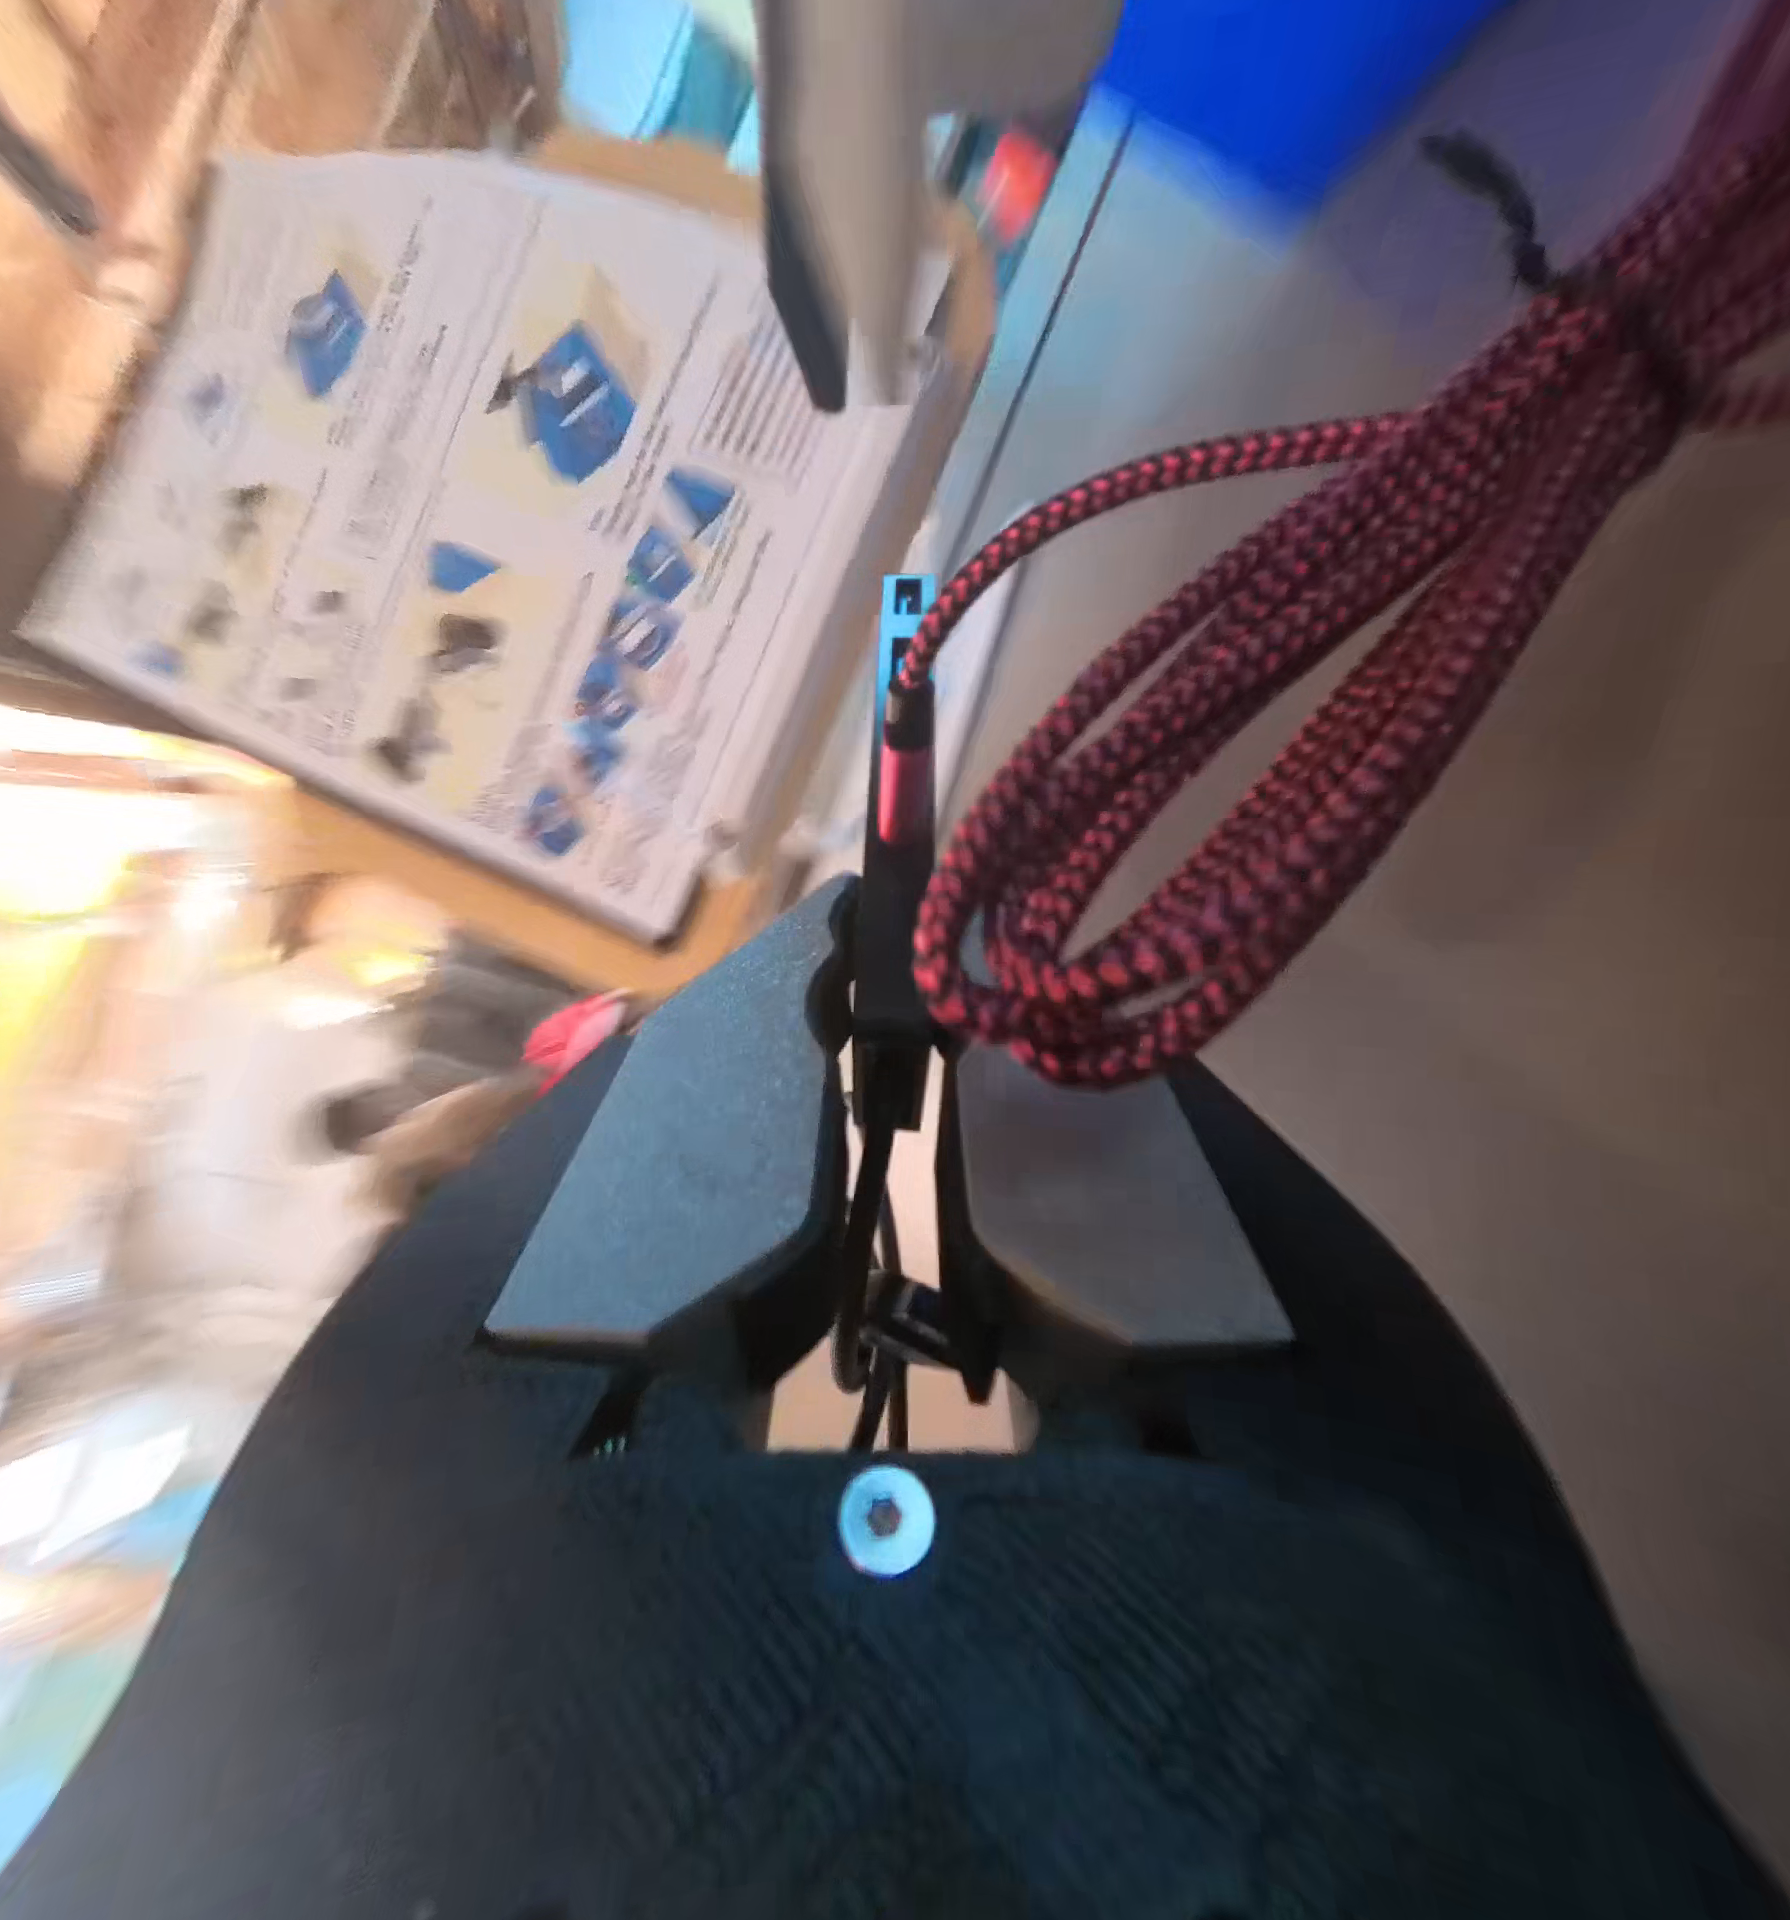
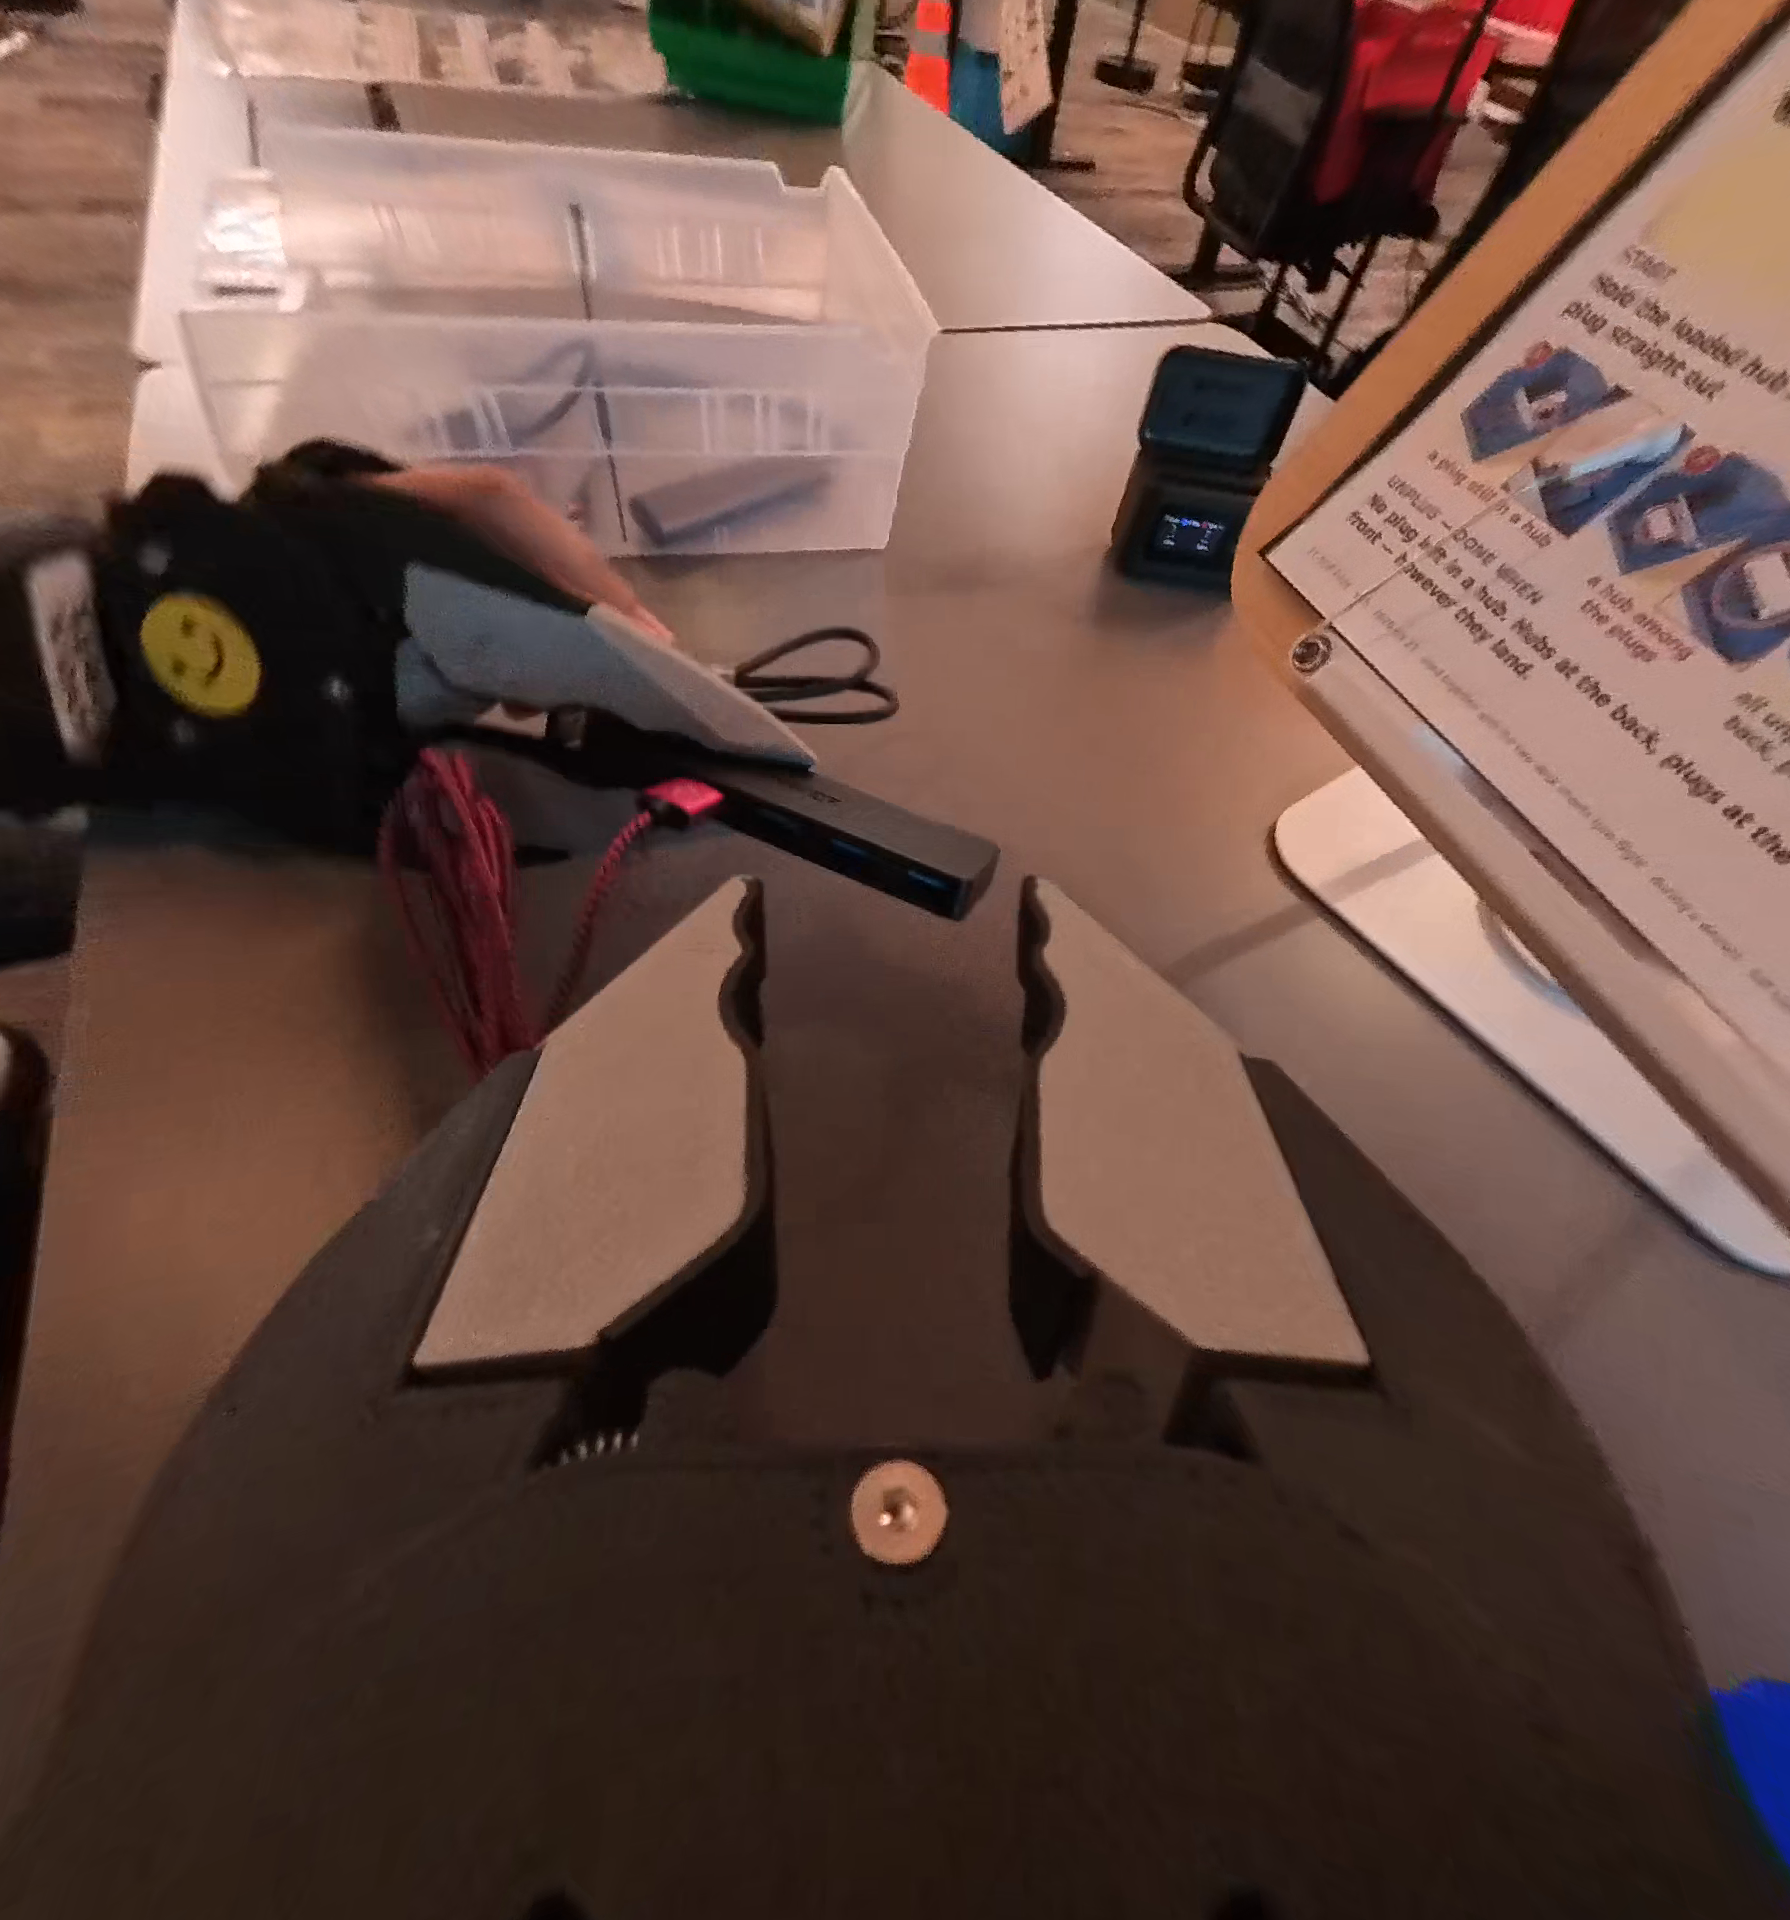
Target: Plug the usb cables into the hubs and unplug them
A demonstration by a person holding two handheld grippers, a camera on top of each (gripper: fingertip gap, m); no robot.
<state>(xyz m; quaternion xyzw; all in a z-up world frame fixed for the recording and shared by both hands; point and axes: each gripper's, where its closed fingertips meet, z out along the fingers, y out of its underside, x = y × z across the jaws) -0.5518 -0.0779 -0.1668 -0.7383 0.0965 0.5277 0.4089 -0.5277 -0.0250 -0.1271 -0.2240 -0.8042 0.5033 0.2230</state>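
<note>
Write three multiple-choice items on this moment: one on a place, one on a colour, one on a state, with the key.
1. Where is the black hub?
A. in the clear bin
B. in the left gripper, above the table
C. flat on the table

2. What colour is the braided cable?
A. red and black
B. white
C. green

3. How stands the right gripper?
A. shut on the hub
B. shut on the cable
C. open, holding nothing

Key: B, its fingers clamp the hub; A, the weave shows red and black; C, a wide gap shows between its fingers.
</note>
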